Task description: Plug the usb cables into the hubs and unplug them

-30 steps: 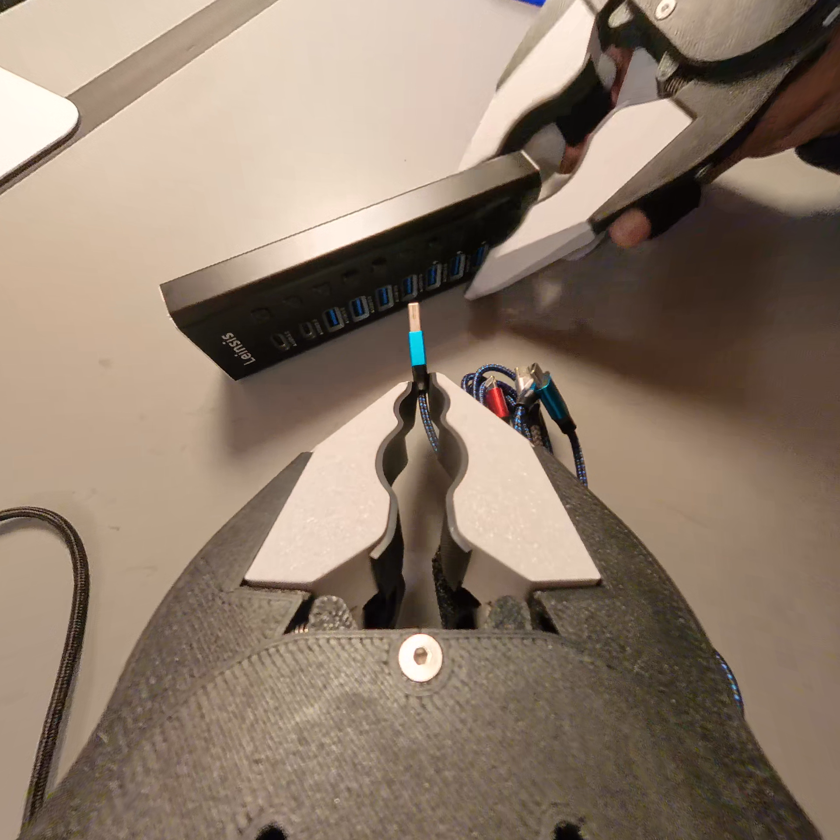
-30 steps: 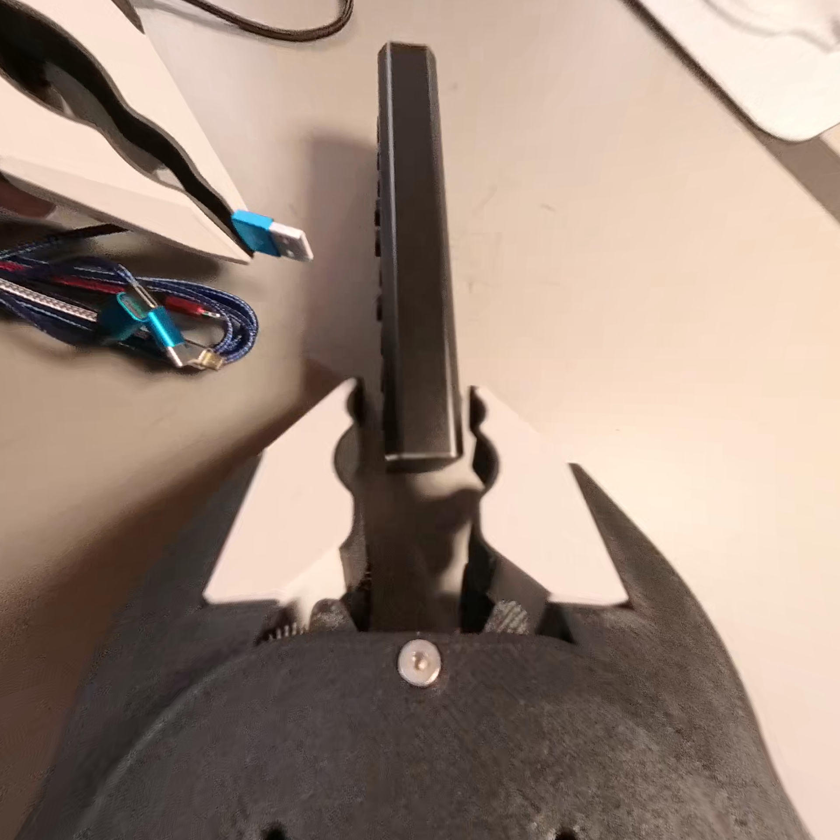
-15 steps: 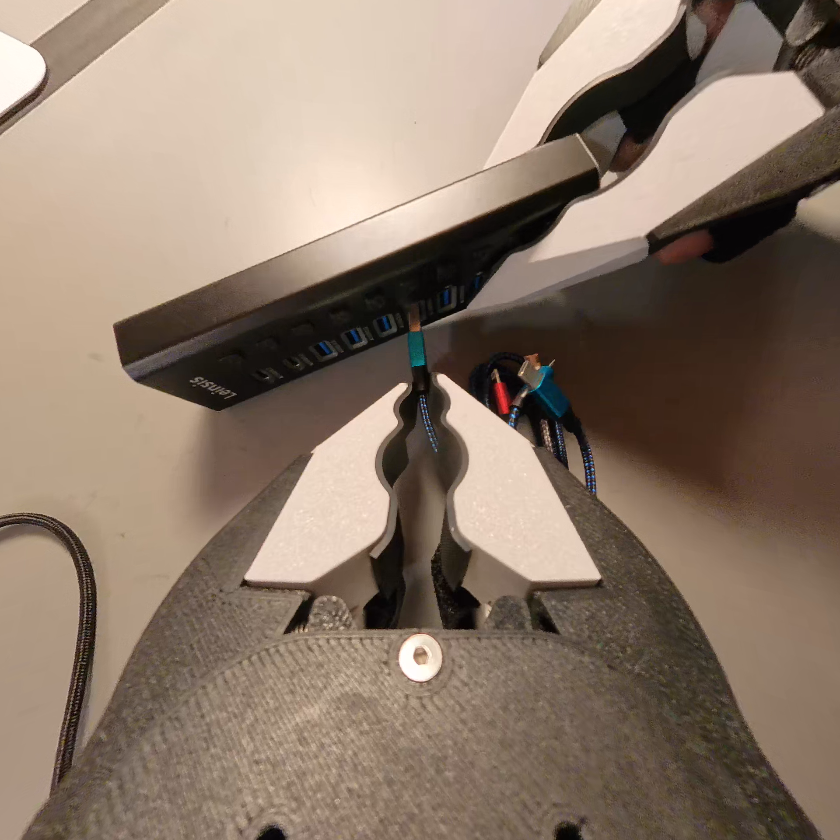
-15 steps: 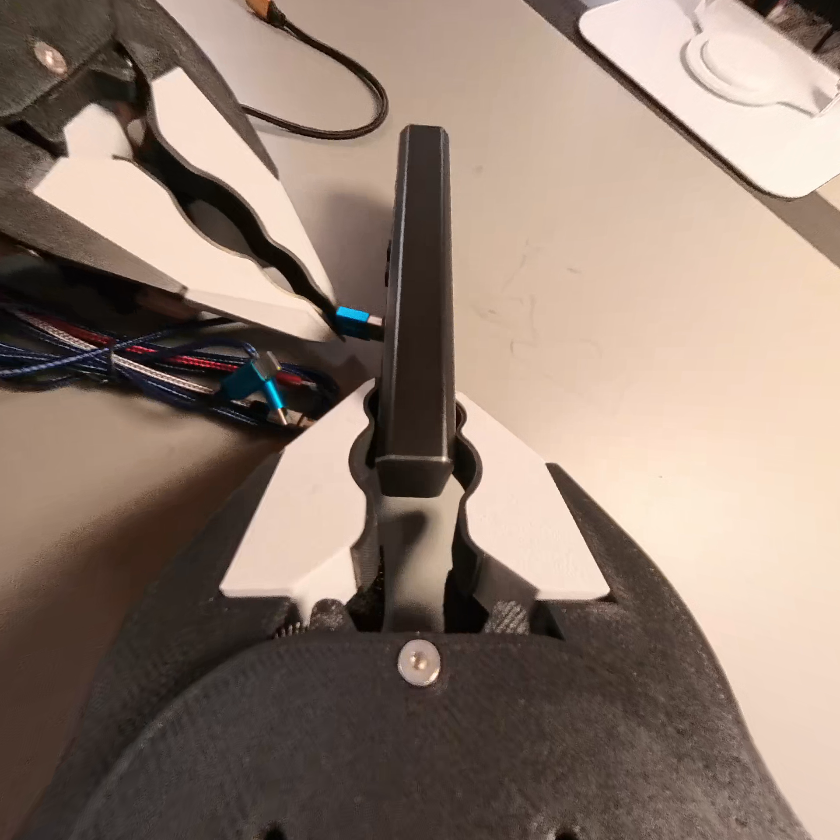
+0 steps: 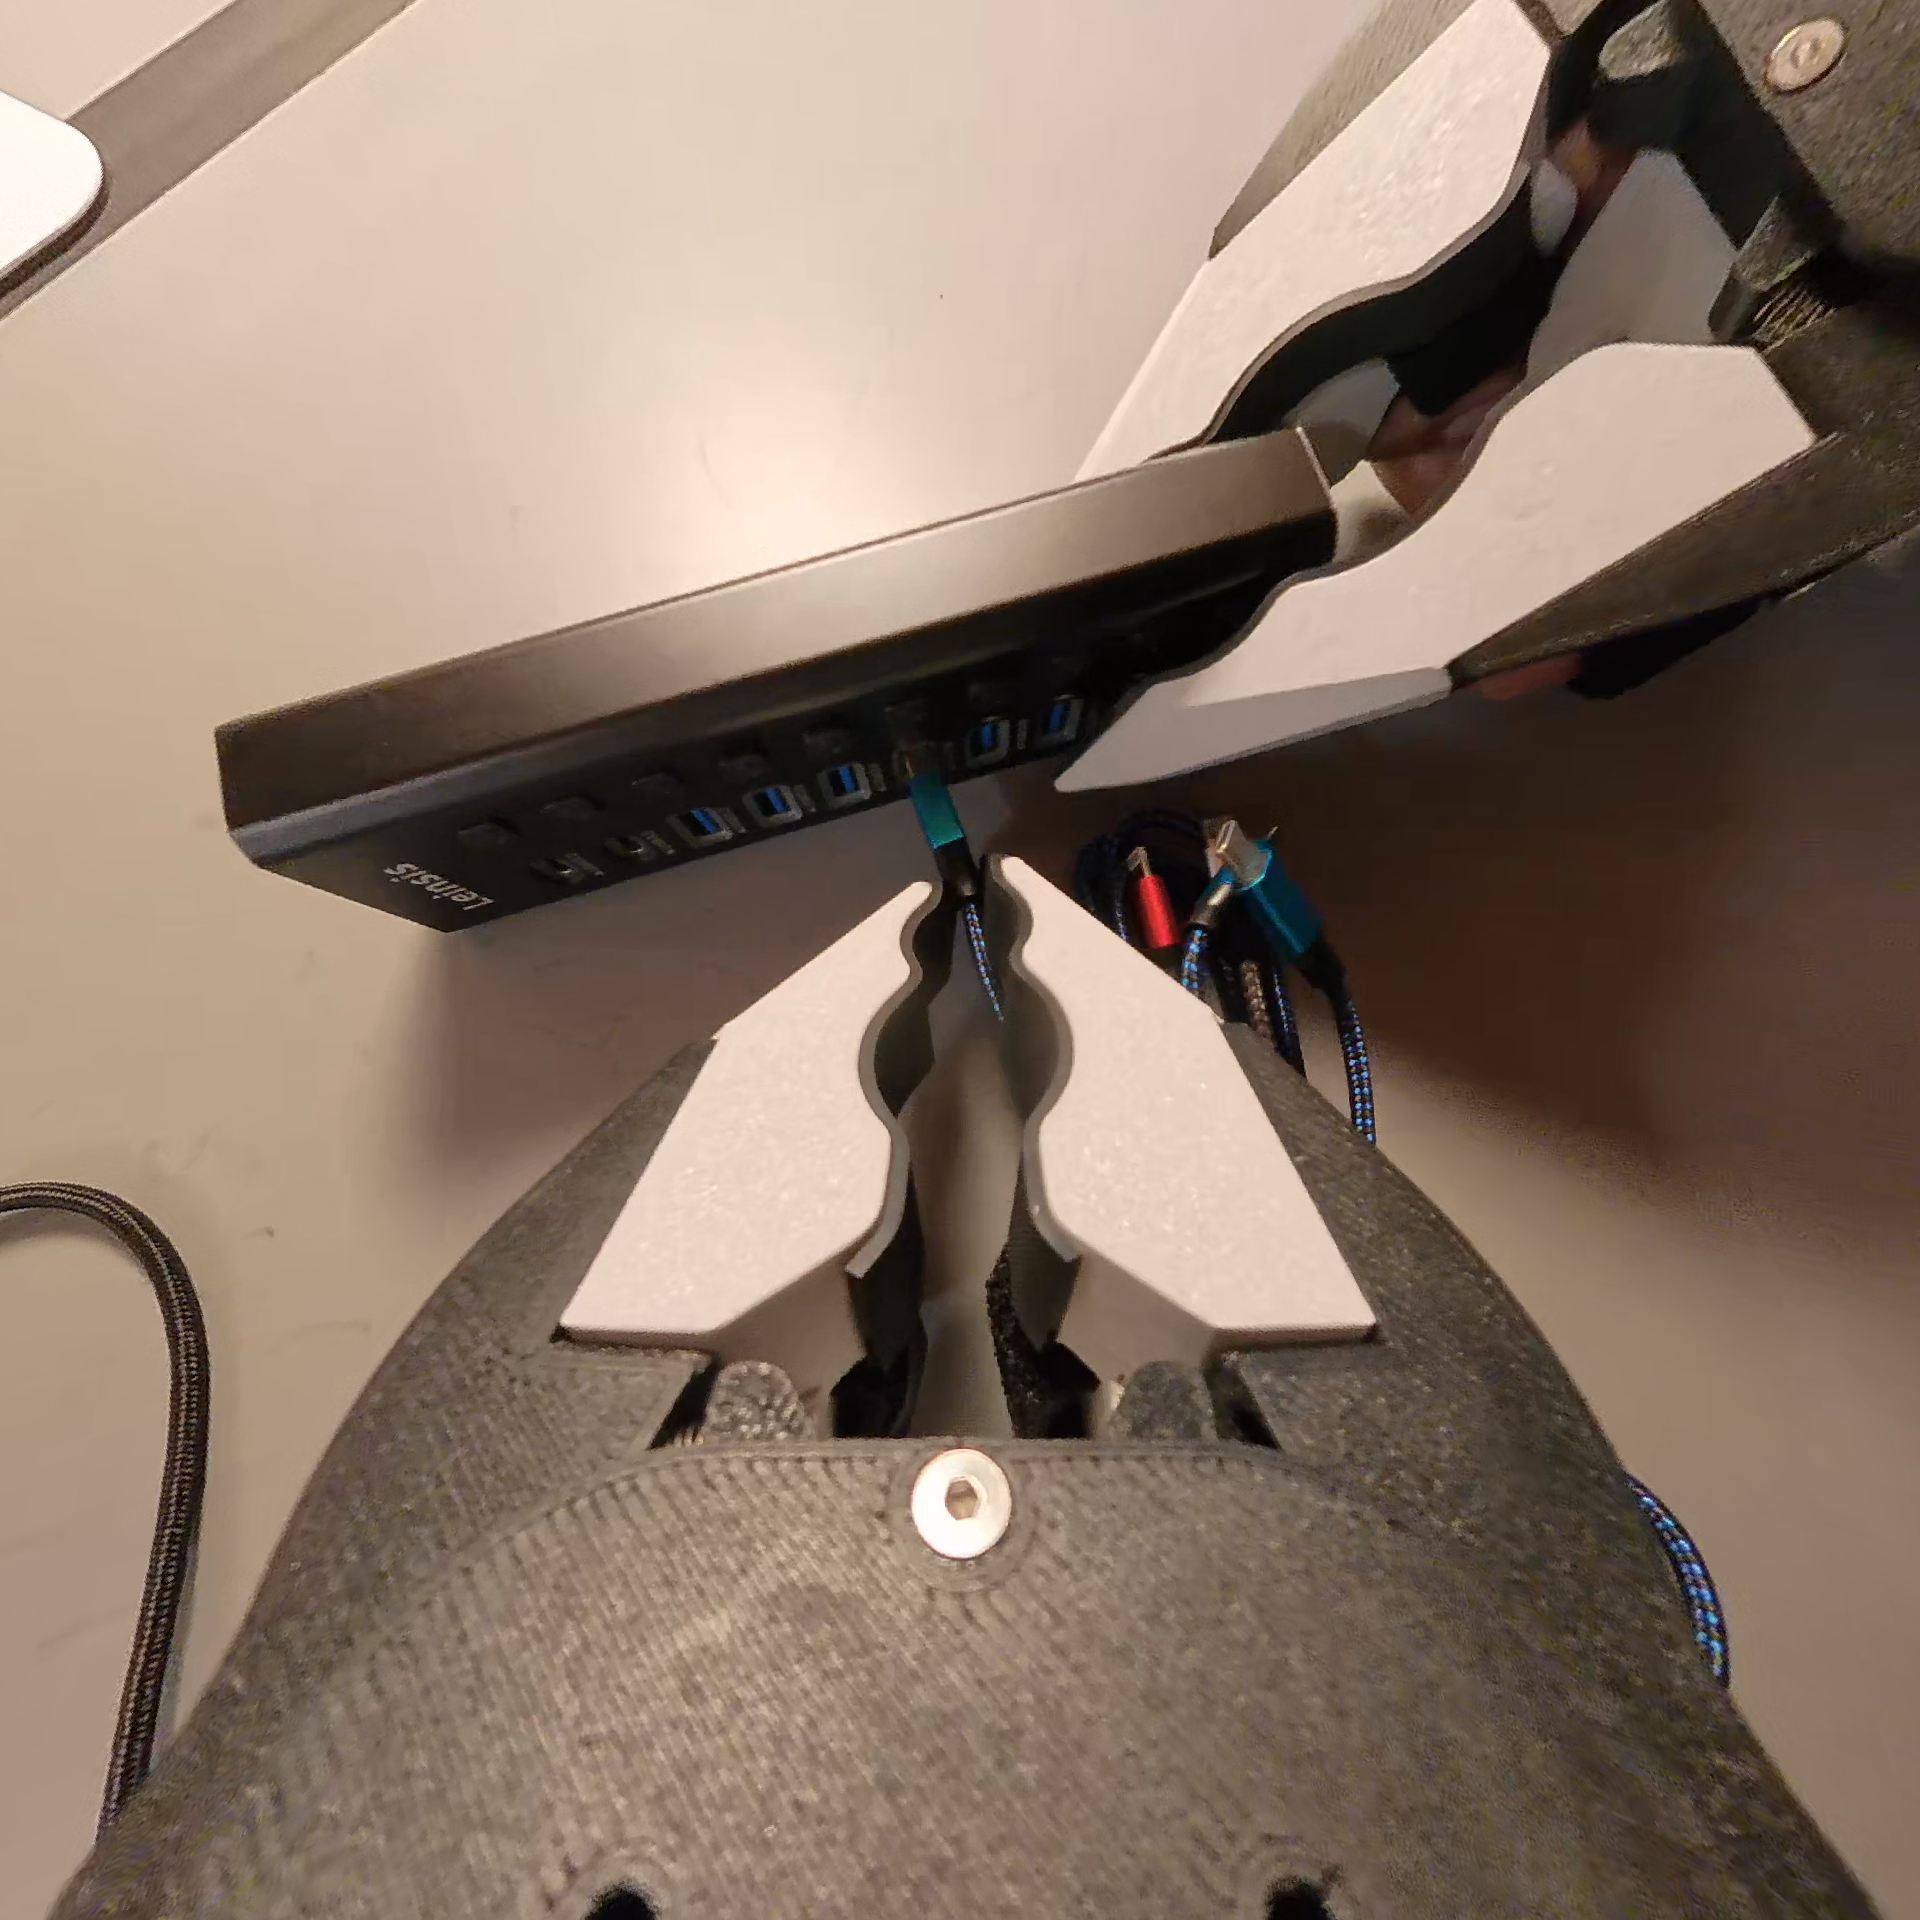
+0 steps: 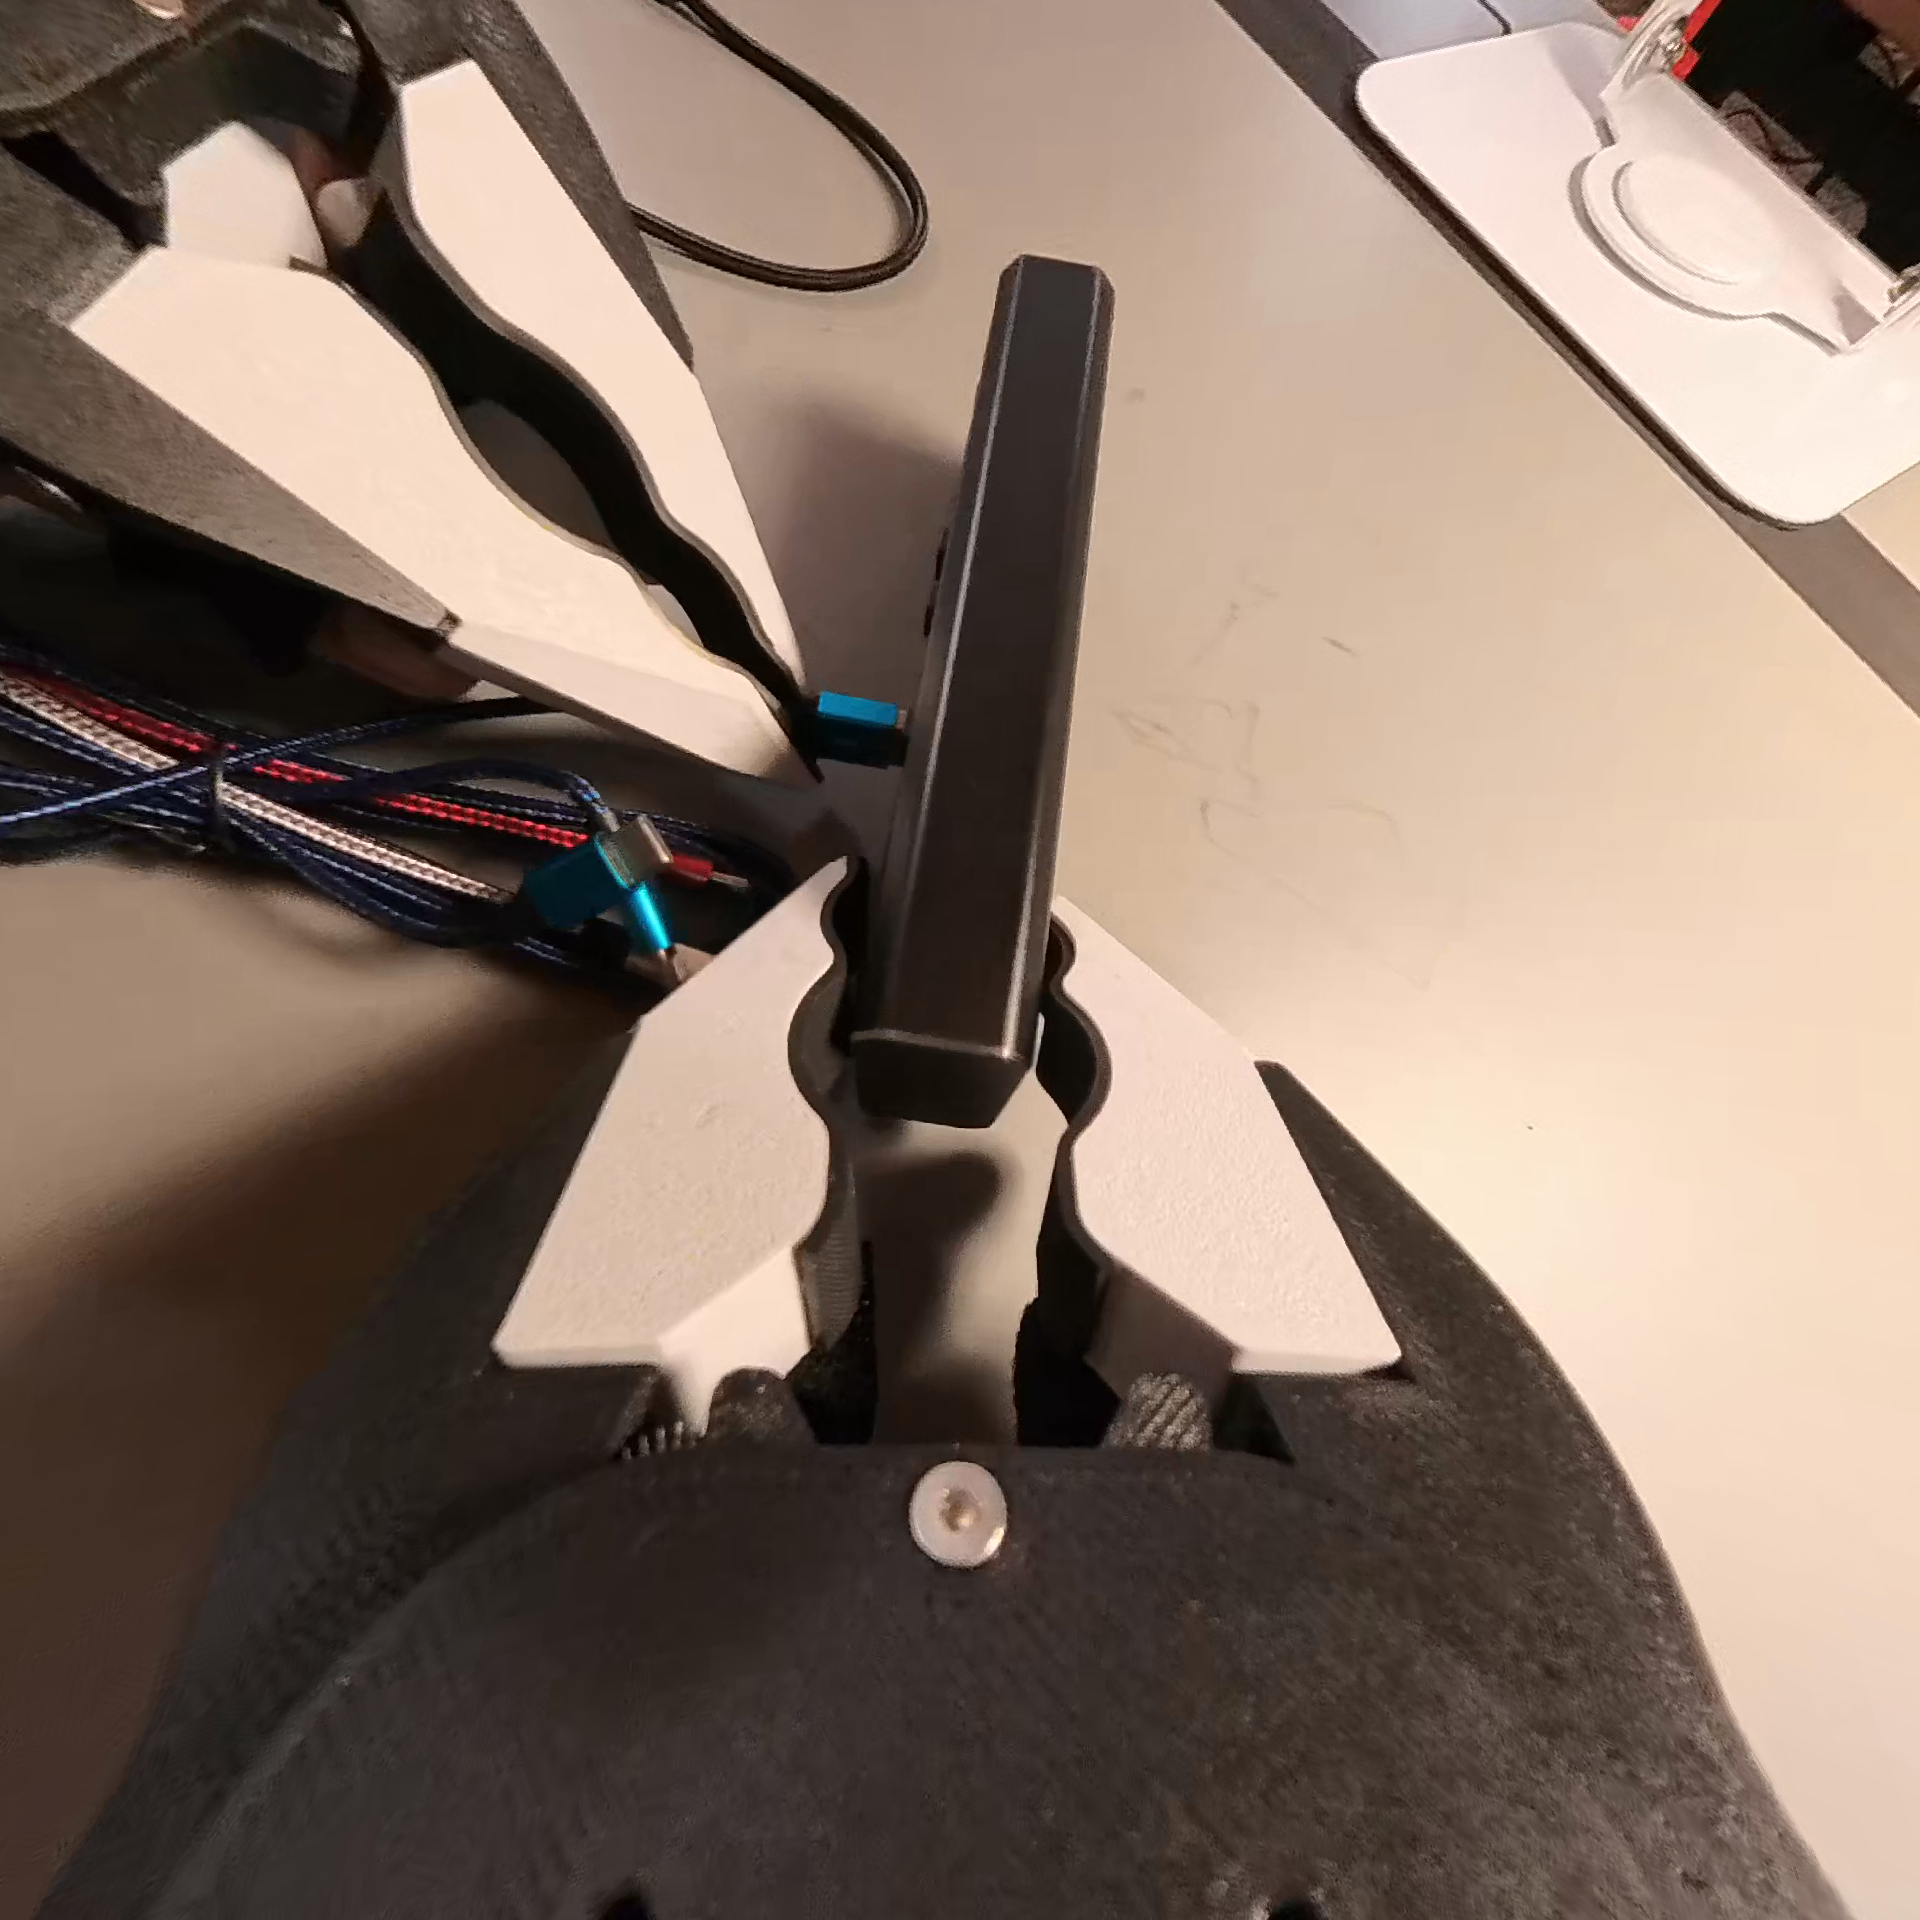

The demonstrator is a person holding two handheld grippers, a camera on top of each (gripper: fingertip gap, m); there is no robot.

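Seating the plug is the step in hand, and from where I stand it looks nearly home. The left tool [image 5: 961, 883] is clenched on the braided cable just behind the teal USB plug [image 5: 935, 826], whose metal tip is already inside one of the blue-lined ports on the face of the black hub [image 5: 727, 665]; in the right wrist view only a sliver of metal shows between the teal shell and the hub's side. The right tool [image 6: 951, 935] grasps the hub's near end, holding it on edge with its far end toward the tabletop [image 5: 520, 364].

To finish this well, I'd judge the push should run straight along the plug's own axis. The plug leans a little relative to the port row in the left wrist view, so any sideways drift could bind it or lever the port. Because the grip sits on the soft cable collar and not on the shell, the plug may buckle under force; a slow, steady press seems wiser than a jab. The right tool has to resist squarely, since the hub is held only at one end and could pivot away.

A bundle of spare cables [image 5: 1236, 914] with red and teal connectors lies just beside the left tool, near enough to snag. A black cord [image 5: 156, 1351] loops on the tabletop well apart.
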